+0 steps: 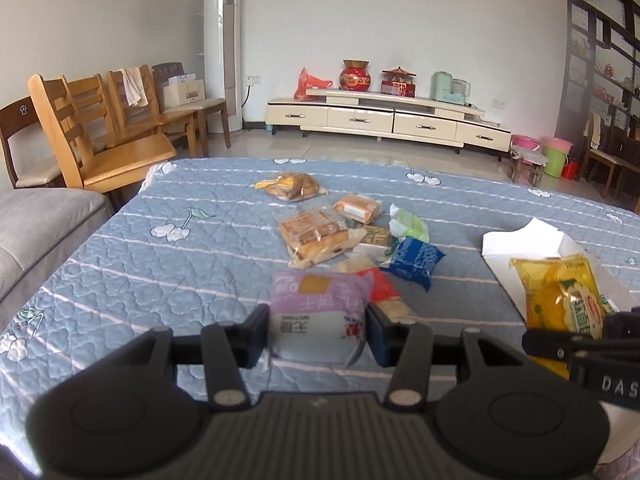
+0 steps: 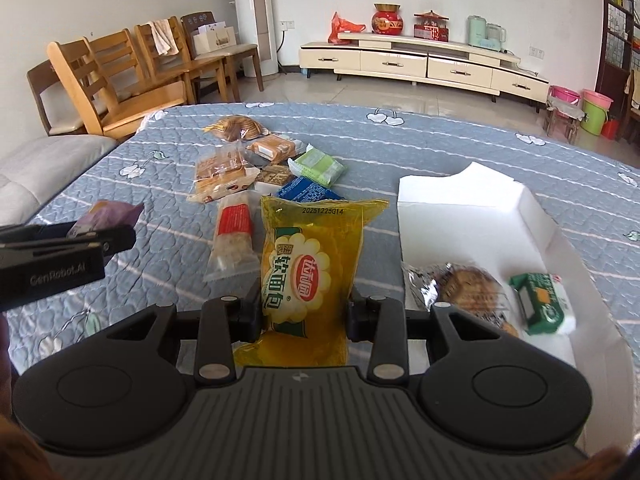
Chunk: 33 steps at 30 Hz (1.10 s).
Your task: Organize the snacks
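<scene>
Left wrist view: my left gripper [image 1: 318, 330] has its jaws clamped on the purple packet [image 1: 316, 312], above the quilted worktop [image 1: 160, 280]; the loose pile [image 1: 340, 236] remains unsorted.

Right wrist view: my right gripper [image 2: 306, 314] grips the yellow bread bag [image 2: 308, 264]. The white box [image 2: 480, 208] just right holds two snacks, with room left.

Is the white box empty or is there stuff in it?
Not empty. The white box is open and already holds a foil-wrapped cookie pack and a green-and-white packet; most of it is still bare.
</scene>
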Tool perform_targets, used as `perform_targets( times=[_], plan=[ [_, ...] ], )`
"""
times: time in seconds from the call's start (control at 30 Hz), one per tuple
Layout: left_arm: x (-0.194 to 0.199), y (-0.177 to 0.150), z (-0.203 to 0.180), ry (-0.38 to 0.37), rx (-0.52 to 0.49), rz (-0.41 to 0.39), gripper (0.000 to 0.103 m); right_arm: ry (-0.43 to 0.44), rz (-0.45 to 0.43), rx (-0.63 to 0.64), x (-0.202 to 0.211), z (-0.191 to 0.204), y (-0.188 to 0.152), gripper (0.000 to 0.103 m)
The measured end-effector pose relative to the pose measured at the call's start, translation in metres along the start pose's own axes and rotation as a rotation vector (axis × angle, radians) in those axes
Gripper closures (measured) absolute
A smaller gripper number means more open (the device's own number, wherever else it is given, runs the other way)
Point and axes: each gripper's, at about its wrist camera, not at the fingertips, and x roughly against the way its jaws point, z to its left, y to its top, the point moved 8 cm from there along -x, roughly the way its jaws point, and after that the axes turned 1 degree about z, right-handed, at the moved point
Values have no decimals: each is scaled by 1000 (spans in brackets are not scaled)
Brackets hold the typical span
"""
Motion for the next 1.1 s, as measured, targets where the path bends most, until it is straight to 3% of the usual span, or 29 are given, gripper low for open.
perform_targets(
  times=[1.1],
  plan=[
    [42, -8, -67, -103, -61, -23, 53, -61, -47, -16, 49, -36, -20, 58]
  ],
)
